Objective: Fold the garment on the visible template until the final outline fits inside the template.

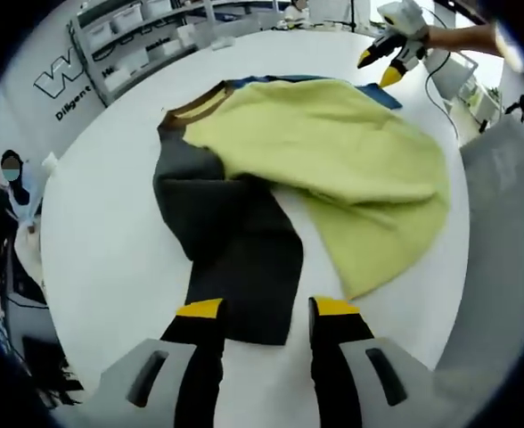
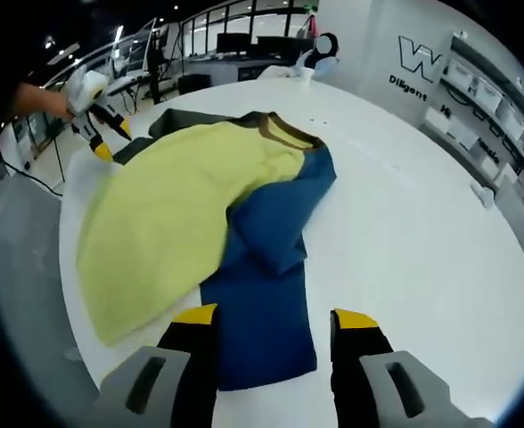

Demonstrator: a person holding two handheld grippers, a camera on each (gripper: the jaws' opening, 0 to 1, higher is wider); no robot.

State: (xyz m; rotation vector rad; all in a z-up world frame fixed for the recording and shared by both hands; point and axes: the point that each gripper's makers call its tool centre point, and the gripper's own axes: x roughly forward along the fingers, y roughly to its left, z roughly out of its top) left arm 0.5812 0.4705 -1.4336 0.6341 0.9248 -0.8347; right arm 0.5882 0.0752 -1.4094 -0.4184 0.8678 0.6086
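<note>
- On the white desk (image 1: 110, 250) the garment (image 1: 333, 169) lay limp and light.
- I held both hand-held grippers, left (image 1: 266, 312) and right (image 2: 275, 319), apart, empty.
- Best hold, I judged: each sleeve's cuff edge.

A yellow-green knit garment (image 1: 333, 152) with brown collar, one dark grey sleeve and one blue sleeve lies rumpled on the white round table (image 1: 110, 232).

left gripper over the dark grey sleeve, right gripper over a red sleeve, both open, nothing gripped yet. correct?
Not quite: the sleeve under the right gripper is blue, not red, per the right gripper view. The rest holds: left gripper over the dark grey sleeve, both open.
</note>
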